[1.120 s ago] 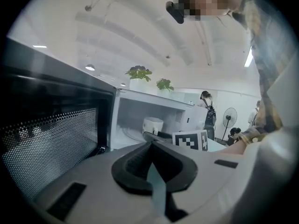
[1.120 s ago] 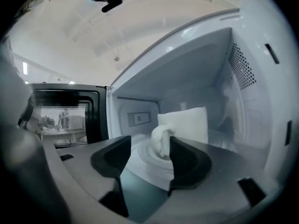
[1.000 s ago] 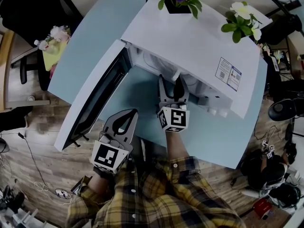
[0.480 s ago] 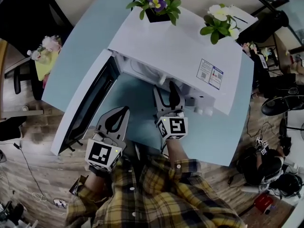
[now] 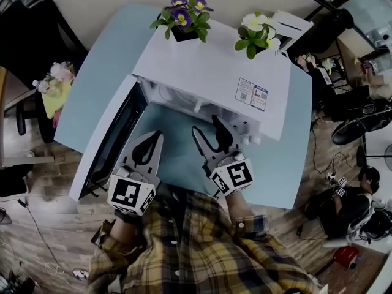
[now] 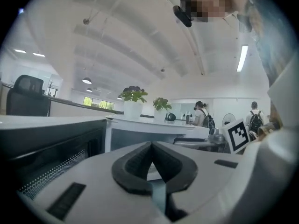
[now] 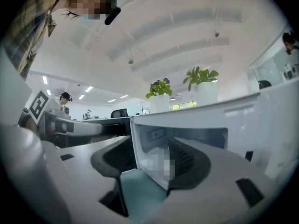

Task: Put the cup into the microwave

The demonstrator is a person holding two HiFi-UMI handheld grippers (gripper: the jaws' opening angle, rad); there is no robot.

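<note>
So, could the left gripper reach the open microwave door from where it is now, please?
Probably yes: the door stands open just beside the left gripper, and nothing visible lies between them.

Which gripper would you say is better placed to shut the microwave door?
Probably left: the left gripper, shut, lies beside the open door, while the right gripper, open, faces the microwave cavity, farther from it.

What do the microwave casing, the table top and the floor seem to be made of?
Microwave casing: probably painted sheet metal; smooth, flat white panels. Table top: likely laminate; even matte light blue. Floor: wood or wood-look planks; grain and seams show.
</note>
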